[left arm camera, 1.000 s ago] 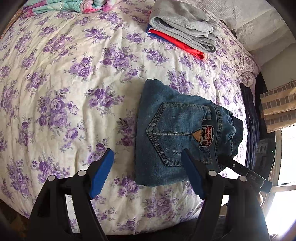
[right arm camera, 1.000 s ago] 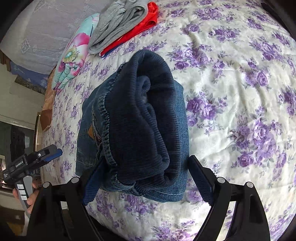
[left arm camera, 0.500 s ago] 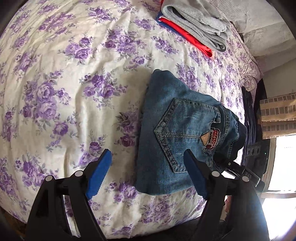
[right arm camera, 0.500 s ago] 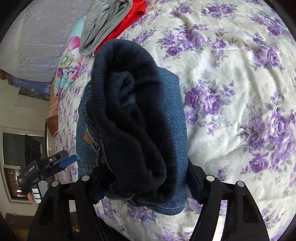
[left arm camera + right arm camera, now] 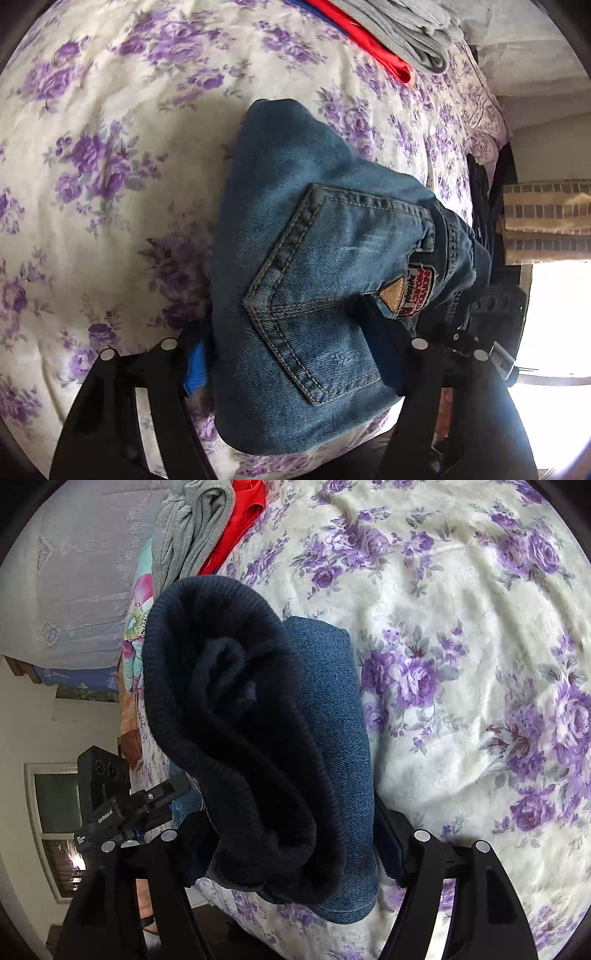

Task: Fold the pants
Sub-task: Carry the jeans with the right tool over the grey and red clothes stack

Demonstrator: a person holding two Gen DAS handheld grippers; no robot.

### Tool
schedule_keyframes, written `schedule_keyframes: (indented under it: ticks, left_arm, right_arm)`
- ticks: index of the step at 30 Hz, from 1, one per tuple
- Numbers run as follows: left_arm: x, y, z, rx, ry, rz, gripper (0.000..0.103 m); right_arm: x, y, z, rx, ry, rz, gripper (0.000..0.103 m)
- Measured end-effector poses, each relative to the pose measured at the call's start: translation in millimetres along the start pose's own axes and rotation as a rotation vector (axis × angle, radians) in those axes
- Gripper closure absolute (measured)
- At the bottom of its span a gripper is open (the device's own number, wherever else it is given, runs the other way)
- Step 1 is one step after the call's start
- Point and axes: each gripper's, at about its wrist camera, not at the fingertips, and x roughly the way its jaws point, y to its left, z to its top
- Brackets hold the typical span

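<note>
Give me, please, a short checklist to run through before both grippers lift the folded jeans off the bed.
1. Left gripper straddles the folded jeans: ok.
2. Right gripper straddles the waistband end: ok.
3. Either gripper clamped firmly on the denim: cannot tell, fingertips hidden.
4. Fold compact, nothing trailing: ok.
5. Bedspread not caught in either gripper: cannot tell.
6. Stack of folded clothes lies apart from the jeans: ok.

Bed w/ cream cover printed in purple roses (image 5: 110, 122) carries everything. Folded blue denim pants (image 5: 310, 266) lie on it near front edge. Farther back: stack of folded clothes, grey knit over red (image 5: 399, 33). Beside stack, a teal-pink floral bundle (image 5: 135, 627).
</note>
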Motion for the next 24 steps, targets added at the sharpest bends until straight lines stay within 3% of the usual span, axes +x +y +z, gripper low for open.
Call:
schedule_keyframes:
  ticks: [2, 4, 8, 11, 14, 19, 24]
  left_arm:
    - [-5, -2, -2, -0.001, -0.01, 0.009, 0.044]
    - [-18, -10, -5, 0.018, -0.038, 0.009, 0.054]
    - [-56, -34, 1, 0.094, -0.117, 0.017, 0.058]
    - [-84, -42, 30, 0.098, -0.172, -0.03, 0.058]
    - [-117, -62, 81, 0.132, -0.234, -0.031, 0.058]
    - [-171, -107, 214, 0.221, -0.318, -0.016, 0.055]
    - [-156, -120, 326, 0.255, -0.31, 0.047, 0.053]
  right_arm:
    - [-4, 14, -3, -0.062, -0.018, -0.043, 0.048]
    - [-13, 39, -3, -0.138, -0.044, -0.107, 0.054]
    - [-34, 90, 3, -0.26, -0.114, -0.165, 0.055]
    - [-49, 126, 36, -0.324, -0.172, -0.157, 0.056]
    - [-58, 172, 91, -0.367, -0.216, -0.148, 0.056]
    - [-76, 249, 211, -0.405, -0.332, -0.1, 0.055]
    - [-58, 268, 302, -0.377, -0.34, -0.14, 0.055]
